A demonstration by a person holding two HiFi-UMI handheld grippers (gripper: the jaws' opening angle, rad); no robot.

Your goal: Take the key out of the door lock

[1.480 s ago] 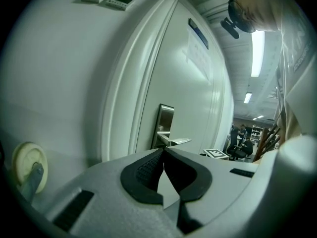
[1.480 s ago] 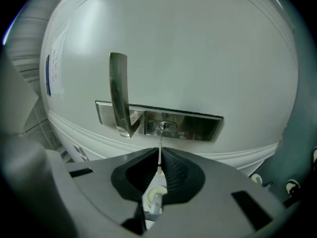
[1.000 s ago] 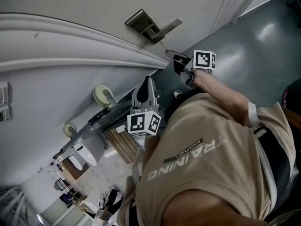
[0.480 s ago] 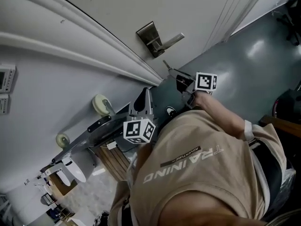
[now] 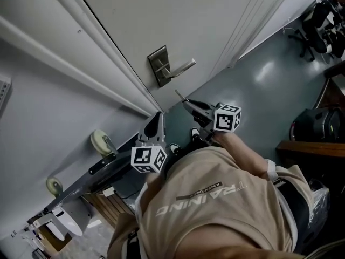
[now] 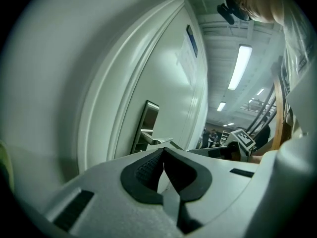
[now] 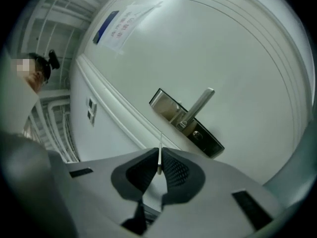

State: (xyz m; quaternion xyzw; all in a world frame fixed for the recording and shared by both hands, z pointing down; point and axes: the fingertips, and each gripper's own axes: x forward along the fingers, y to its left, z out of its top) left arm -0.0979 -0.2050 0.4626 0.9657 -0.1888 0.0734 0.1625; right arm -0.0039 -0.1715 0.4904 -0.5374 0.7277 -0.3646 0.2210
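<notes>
Right hand-held gripper [image 7: 159, 158] clamped on key [image 7: 160, 142], tip poking ahead, clear of door lock [image 7: 197, 134] beyond. Left hand-held gripper [image 6: 163, 155] closed, empty. Likely light, stiff, slick: pinch flat faces.

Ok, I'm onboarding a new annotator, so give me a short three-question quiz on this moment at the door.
1. Which gripper holds the key: A left gripper, B right gripper, C neither?
2. True or false: the key sits in the lock plate.
3. Fill in: the left gripper's jaws are ____, nothing between them.
Key: 1 B; 2 false; 3 shut.
</notes>
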